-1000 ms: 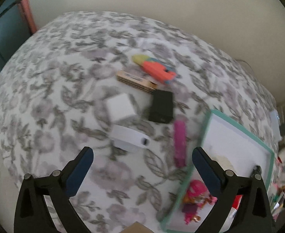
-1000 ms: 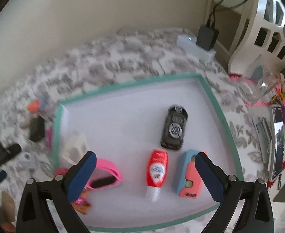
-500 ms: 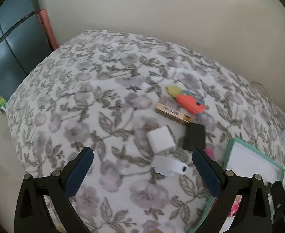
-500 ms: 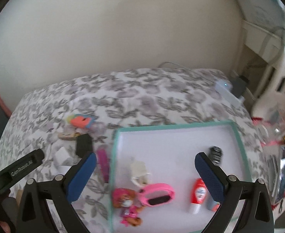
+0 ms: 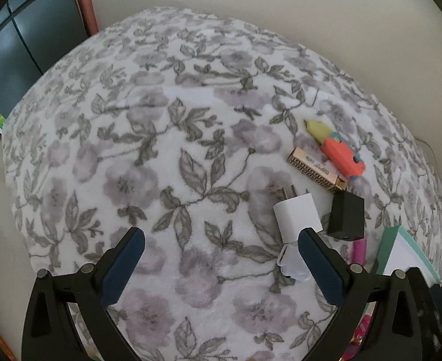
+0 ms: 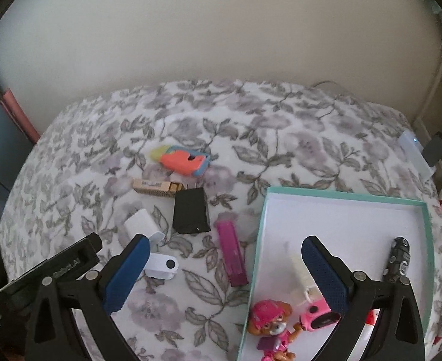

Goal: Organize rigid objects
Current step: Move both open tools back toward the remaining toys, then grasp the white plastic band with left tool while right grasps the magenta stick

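— So where are they in the tidying?

— Between picks, I'd say. Both the left gripper (image 5: 218, 258) and the right gripper (image 6: 224, 266) hang with jaws spread wide, nothing in either. The teal-rimmed tray (image 6: 258, 234) already holds a pink pup figure (image 6: 270, 320), a pink band (image 6: 320, 317) and a dark toy car (image 6: 397, 258).

— And what's left?

— Outside the tray, on the floral blanket (image 5: 160, 150): a magenta bar (image 6: 231, 258) just beside its left rim, then a black block (image 6: 191, 210), a white charger (image 5: 297, 215), a white clip (image 6: 162, 266), a tan box (image 6: 154, 186) and, farthest off, an orange toy (image 6: 185, 159).

— Next?

— Probably the left gripper must swing toward the tray side and drop over the charger.

— Anything changed?

— Yes, since a second ago the right one has pulled back from over the tray; the left has swung away from it.
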A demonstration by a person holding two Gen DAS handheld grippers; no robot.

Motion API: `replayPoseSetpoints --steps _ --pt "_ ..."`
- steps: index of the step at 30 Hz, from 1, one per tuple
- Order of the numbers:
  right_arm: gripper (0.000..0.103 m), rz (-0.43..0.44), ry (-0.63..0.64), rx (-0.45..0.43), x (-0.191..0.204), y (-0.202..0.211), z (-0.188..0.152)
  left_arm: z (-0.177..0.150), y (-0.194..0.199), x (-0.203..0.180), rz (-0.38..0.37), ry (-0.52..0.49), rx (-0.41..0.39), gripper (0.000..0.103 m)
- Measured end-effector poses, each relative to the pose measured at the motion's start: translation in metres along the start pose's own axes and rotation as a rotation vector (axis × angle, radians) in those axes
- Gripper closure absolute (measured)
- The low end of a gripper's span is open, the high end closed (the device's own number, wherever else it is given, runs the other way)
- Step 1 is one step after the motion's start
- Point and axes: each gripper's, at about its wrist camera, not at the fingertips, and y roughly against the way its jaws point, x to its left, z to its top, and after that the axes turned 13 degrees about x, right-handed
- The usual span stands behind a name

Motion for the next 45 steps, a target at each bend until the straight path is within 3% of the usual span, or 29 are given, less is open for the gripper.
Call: replayPoseSetpoints --steps 11,21,30,34,41,45 --pt "0.035 0.006 -0.027 0.096 -0.011 -0.043 0.009 0.005 -0.030 -0.011 -0.124 -0.016 0.095 0.001" --pt "0.040 -0.029 -0.090 0.104 -0.033 -0.049 0.010 0.000 -0.039 -0.040 -0.179 -0.119 0.108 0.002" --pt "0.041 -0.027 -0.161 0.093 -0.053 -0.046 0.011 -0.009 -0.046 -0.060 -0.171 -0.204 0.131 0.002" --pt "0.041 -0.024 -0.160 0.091 -0.053 -0.045 0.012 -0.012 -0.049 -0.067 -0.156 -0.225 0.139 0.014" --pt "0.041 -0.017 -0.131 0.086 -0.045 -0.046 0.013 -0.015 -0.046 -0.069 -0.199 -0.239 0.156 0.039" --pt "0.041 -0.007 -0.104 0.086 -0.039 -0.048 0.013 -0.015 -0.045 -0.067 -0.181 -0.235 0.158 0.039"
